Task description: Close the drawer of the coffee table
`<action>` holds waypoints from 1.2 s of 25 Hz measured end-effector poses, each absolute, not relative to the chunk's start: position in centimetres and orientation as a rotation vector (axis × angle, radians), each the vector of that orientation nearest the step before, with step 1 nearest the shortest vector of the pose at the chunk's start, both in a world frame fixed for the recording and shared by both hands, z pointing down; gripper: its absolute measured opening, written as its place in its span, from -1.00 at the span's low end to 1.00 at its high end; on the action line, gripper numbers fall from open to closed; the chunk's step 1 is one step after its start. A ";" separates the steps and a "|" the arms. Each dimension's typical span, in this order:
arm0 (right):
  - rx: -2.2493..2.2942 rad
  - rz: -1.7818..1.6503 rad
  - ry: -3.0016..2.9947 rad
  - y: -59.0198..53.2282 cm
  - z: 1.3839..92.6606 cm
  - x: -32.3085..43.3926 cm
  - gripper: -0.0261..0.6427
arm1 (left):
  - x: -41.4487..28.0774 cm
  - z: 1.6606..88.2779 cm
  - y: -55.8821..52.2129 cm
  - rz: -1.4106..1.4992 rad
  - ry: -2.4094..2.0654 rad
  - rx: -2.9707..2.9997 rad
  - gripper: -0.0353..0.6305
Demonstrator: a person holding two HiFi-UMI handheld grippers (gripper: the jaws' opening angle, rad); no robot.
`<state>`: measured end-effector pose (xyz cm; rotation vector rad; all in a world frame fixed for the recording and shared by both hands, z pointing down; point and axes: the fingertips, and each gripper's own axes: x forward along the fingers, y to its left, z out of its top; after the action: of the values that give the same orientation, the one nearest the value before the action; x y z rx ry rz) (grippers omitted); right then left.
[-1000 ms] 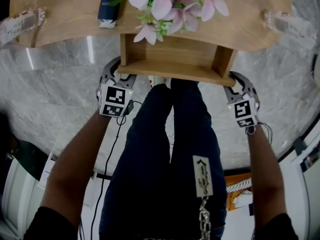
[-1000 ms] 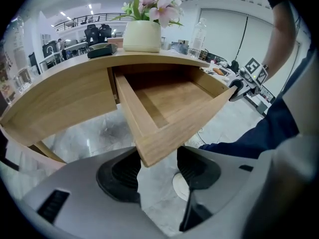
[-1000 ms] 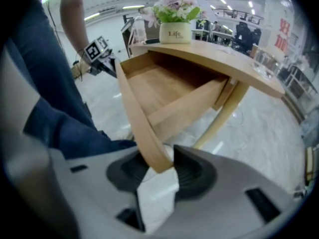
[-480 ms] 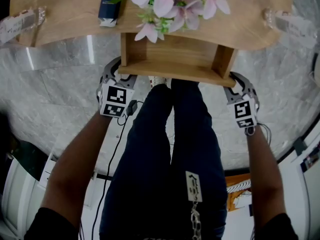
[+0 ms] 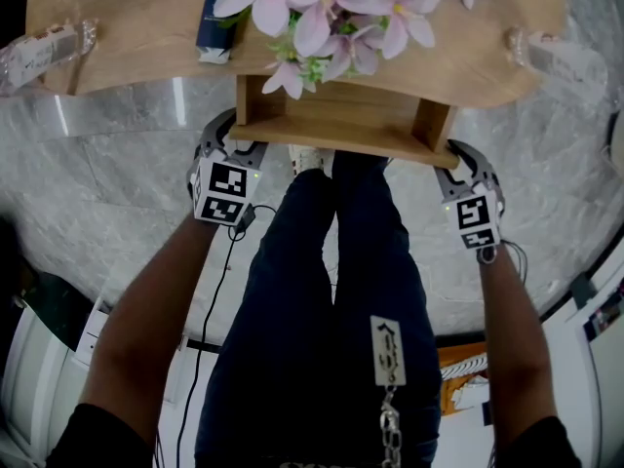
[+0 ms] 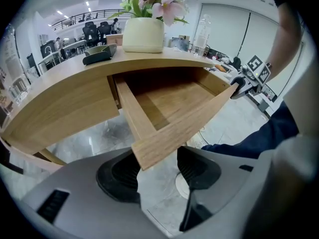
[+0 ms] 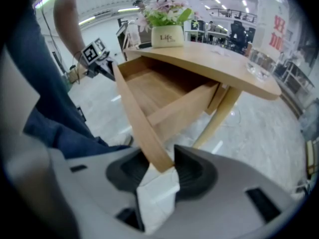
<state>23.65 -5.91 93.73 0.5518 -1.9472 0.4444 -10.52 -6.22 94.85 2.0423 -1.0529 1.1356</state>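
Observation:
The wooden drawer stands pulled out from under the coffee table top, towards my legs. Its inside is bare. My left gripper straddles the left corner of the drawer front. In the left gripper view that corner sits between the pads of the left gripper. My right gripper holds the drawer front's right end. That end fills the gap between the pads of the right gripper.
A cream vase of pink flowers and a dark box stand on the table top. A clear bottle lies at each end. The person's legs stand right behind the drawer on grey marble floor.
The table top and flowers sit slightly lower in the head view and a shorter stretch of drawer shows beyond the table edge. Both grippers stay at the drawer's corners.

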 end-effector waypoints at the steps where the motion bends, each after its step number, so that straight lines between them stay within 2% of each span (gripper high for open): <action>1: 0.557 0.441 -1.952 -6.5 93.8 23.6 -0.42 | -10.5 94.9 -6.8 1.136 -1.057 2.045 -0.15; 18: 0.681 0.371 -2.037 -16.9 93.3 23.5 -0.38 | -10.5 94.7 -16.8 1.068 -1.151 2.088 -0.12; 25: 0.712 0.330 -1.997 -18.1 93.2 24.2 -0.38 | -10.9 94.9 -17.1 1.036 -1.210 1.997 -0.12; 30: 0.780 0.501 -1.832 -15.2 91.7 27.6 -0.37 | -12.8 93.2 -11.9 1.025 -1.191 1.778 -0.12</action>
<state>27.62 -15.24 91.72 0.7796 -1.8315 0.5014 -12.84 -11.88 93.17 1.7776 -1.1914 1.0250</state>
